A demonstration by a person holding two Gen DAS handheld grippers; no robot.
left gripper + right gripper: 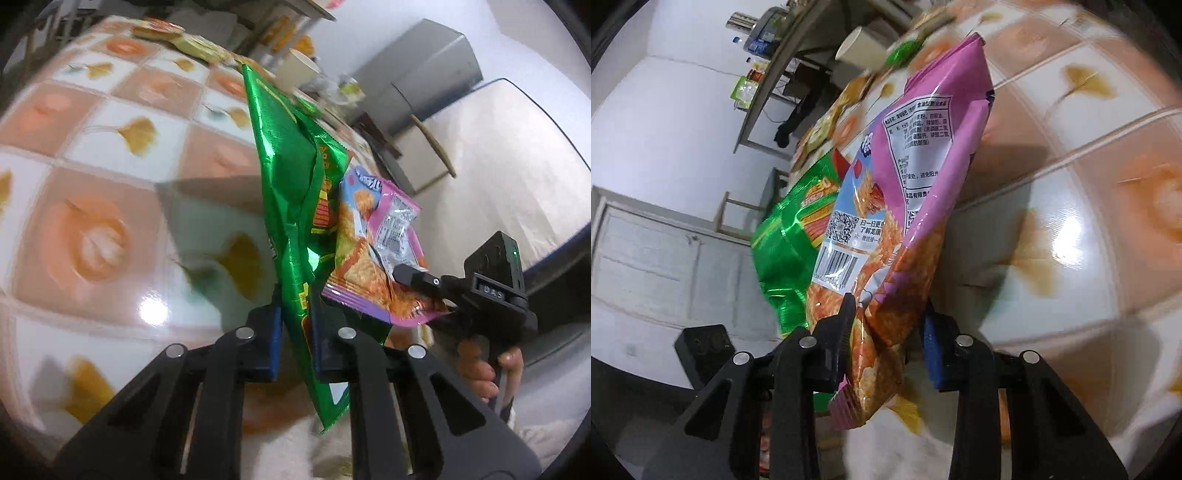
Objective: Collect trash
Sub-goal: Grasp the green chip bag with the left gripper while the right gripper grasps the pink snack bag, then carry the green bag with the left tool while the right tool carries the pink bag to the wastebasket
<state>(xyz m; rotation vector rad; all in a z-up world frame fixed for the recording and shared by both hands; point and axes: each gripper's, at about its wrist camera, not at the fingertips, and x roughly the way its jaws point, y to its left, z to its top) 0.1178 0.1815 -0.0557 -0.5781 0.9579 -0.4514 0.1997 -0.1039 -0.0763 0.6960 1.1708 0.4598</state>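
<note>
A crumpled green snack bag (288,166) hangs upright above the table, pinched low down between the pads of my left gripper (295,306), which is shut on it. Right beside it a pink snack bag (369,236) is held by my right gripper (424,291), with a hand (480,376) on its grip. In the right wrist view the pink snack bag (923,166) stands between the two fingers of my right gripper (890,321), which is shut on its lower edge. The green snack bag (786,251) shows just behind it on the left.
The table (110,184) wears a glossy cloth of orange and white squares. A paper cup (299,66) and several flat snack packets (159,31) lie at its far side. Beyond stand a grey cabinet (436,66), a white door (665,258) and a side desk (775,66).
</note>
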